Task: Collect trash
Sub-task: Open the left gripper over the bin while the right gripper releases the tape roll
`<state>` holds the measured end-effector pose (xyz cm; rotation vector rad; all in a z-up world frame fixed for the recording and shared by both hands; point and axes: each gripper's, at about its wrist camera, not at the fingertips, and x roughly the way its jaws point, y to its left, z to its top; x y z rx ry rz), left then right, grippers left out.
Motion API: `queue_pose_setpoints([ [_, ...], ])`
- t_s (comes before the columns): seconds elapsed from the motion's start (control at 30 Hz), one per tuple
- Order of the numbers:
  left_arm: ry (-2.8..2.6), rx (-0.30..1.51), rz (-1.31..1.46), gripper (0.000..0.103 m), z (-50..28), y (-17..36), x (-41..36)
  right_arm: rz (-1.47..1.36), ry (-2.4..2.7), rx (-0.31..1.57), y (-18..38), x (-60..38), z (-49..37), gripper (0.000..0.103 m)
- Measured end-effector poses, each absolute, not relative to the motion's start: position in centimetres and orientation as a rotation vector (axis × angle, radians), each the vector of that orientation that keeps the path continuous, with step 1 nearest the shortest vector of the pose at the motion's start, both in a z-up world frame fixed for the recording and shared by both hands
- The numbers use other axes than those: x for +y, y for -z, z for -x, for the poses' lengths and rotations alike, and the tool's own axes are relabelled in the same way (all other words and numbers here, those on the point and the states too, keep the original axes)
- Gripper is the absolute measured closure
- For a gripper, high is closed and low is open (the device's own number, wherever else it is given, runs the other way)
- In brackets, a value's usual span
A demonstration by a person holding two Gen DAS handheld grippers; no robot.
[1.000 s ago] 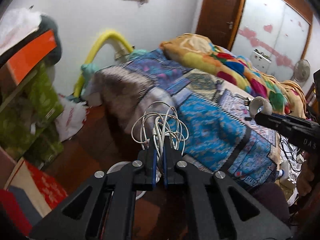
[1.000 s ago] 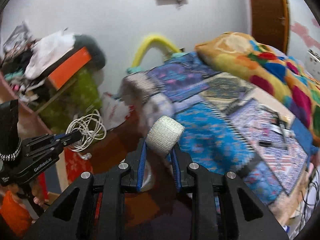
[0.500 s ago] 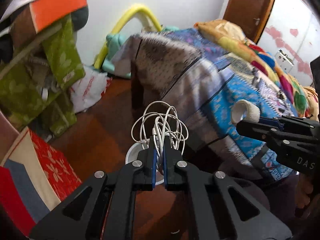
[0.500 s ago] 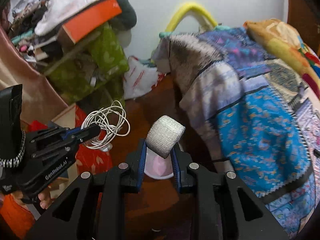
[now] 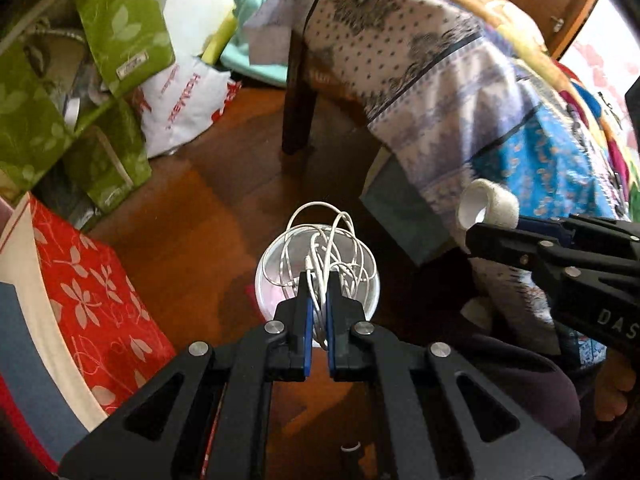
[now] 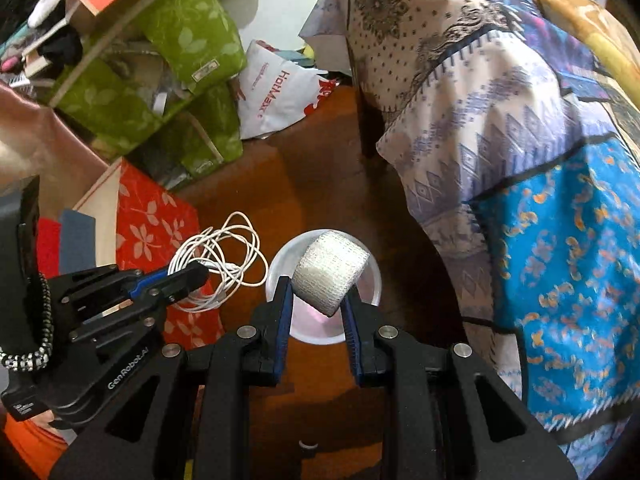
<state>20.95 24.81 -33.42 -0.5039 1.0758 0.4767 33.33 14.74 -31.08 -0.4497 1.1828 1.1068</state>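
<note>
My left gripper (image 5: 317, 284) is shut on a tangled white cable (image 5: 324, 248) and holds it right above a white trash bin (image 5: 268, 280) on the brown floor. My right gripper (image 6: 316, 292) is shut on a white gauze roll (image 6: 330, 272) and holds it above the same bin (image 6: 372, 280). In the left wrist view the right gripper (image 5: 476, 232) with the roll (image 5: 488, 204) is at the right, beside the bed. In the right wrist view the left gripper (image 6: 200, 274) with the cable (image 6: 224, 256) is to the left of the bin.
A bed with a patterned blue and white cover (image 5: 460, 92) fills the right side, with a dark bed leg (image 5: 296, 108). Green fabric boxes (image 6: 184, 40), a white plastic bag (image 6: 276, 88) and a red floral box (image 6: 156, 232) crowd the left. A bare foot (image 5: 612, 392) is at the right.
Both grippers have tilted down and moved in over the white bin, still holding the cable and the gauze roll. The bin now sits directly under both loads.
</note>
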Motion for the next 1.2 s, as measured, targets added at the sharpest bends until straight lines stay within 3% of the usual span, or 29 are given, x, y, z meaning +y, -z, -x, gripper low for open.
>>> queue_pose_setpoints([
  [0.13,-0.49,1.09,0.512,0.099,-21.5,34.2,25.2,0.481,-1.153,1.184,31.4,15.7,-33.3,0.08],
  [0.2,-0.499,1.093,0.513,0.099,-21.7,34.5,25.5,0.495,-1.168,1.193,31.5,16.2,-33.3,0.067],
  [0.3,-0.502,1.095,0.52,0.099,-22.0,34.6,25.8,0.487,-1.176,1.164,31.1,16.4,-33.6,0.056],
  [0.57,-0.47,1.112,0.521,0.099,-23.6,34.6,25.7,0.479,-1.147,1.112,29.9,15.4,-34.2,0.056],
  [0.67,-0.469,1.152,0.522,0.081,-24.6,35.0,25.6,0.48,-1.131,1.104,29.7,14.6,-34.4,0.056],
  [0.7,-0.479,1.161,0.524,0.067,-24.8,35.0,25.5,0.479,-1.125,1.103,29.6,14.4,-34.5,0.056],
  [0.73,-0.492,1.157,0.523,0.063,-24.8,35.0,25.5,0.479,-1.121,1.102,29.5,14.2,-34.6,0.056],
  [1.2,-0.519,1.037,0.407,0.063,-22.6,27.4,21.8,0.406,-1.068,1.026,24.7,9.2,-34.7,0.056],
])
